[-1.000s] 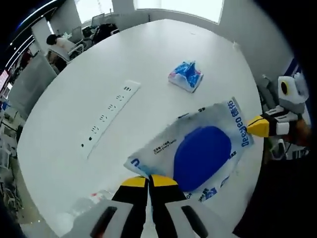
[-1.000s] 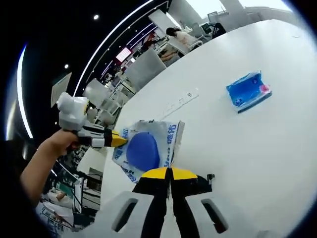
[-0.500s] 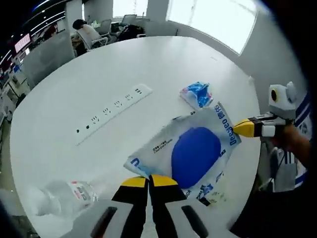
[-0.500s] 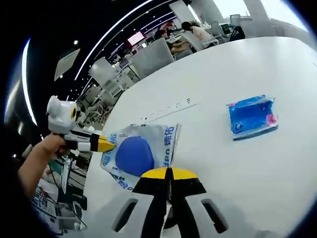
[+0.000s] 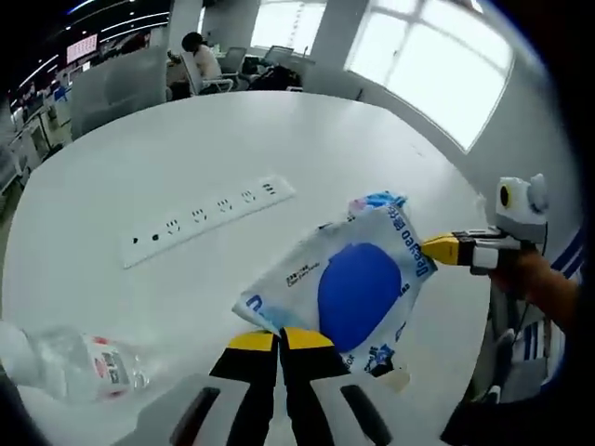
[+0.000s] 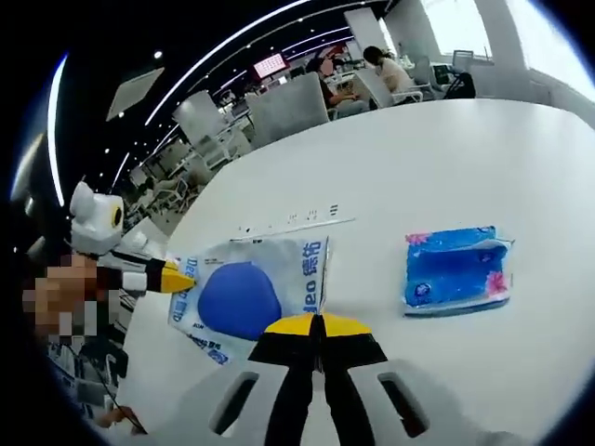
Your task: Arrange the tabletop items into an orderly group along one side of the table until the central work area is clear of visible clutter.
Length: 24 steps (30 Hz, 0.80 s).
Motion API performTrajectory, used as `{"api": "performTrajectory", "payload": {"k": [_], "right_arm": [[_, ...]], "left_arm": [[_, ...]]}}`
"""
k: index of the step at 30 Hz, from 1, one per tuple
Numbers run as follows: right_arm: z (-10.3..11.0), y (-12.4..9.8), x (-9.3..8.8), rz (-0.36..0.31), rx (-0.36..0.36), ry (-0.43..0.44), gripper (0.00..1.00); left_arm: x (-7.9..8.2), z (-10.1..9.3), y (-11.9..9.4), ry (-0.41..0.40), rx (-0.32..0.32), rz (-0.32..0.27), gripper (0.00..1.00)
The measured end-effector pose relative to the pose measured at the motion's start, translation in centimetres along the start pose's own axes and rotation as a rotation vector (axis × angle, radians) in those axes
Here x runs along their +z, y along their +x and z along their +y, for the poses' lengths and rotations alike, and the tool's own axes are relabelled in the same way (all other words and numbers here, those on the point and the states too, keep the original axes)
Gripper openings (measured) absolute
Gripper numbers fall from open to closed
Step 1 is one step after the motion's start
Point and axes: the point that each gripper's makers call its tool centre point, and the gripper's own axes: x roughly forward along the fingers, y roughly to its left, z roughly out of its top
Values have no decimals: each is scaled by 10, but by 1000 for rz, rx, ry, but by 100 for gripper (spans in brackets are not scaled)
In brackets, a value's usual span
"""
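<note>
Left gripper (image 5: 279, 336): fingers pinched one corner of the white and blue bag (image 5: 358, 290).
Right gripper (image 6: 317, 324): fingers pinched the opposite edge of the bag (image 6: 246, 295).
Bag: held between both grippers, above the white desk (image 5: 139, 167).
Tissue pack (image 6: 454, 269): lay on the desk beside the bag.
Bottle (image 5: 65, 358): lay on its side near the desk edge.
Socket strip (image 5: 209, 216): lay flat on the desk.

My jaws pinch both ends of a white pouch (image 5: 358, 288) with a blue oval above the worktop (image 5: 139, 158); blue tissue pack (image 6: 456, 271) lies flat, clear bottle (image 5: 70, 360) on its side
</note>
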Motion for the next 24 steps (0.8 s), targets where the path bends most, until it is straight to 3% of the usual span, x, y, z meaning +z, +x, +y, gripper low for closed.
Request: {"api": "performTrajectory", "payload": {"k": [9,24], "right_arm": [[-17,20,6,-20,-57,-51,0],[-35,56,1,17,-92,-44,0]], "left_arm": [[5,5,28,-28,33,-39,0],[9,24,65,-61,40,-24,0]]}}
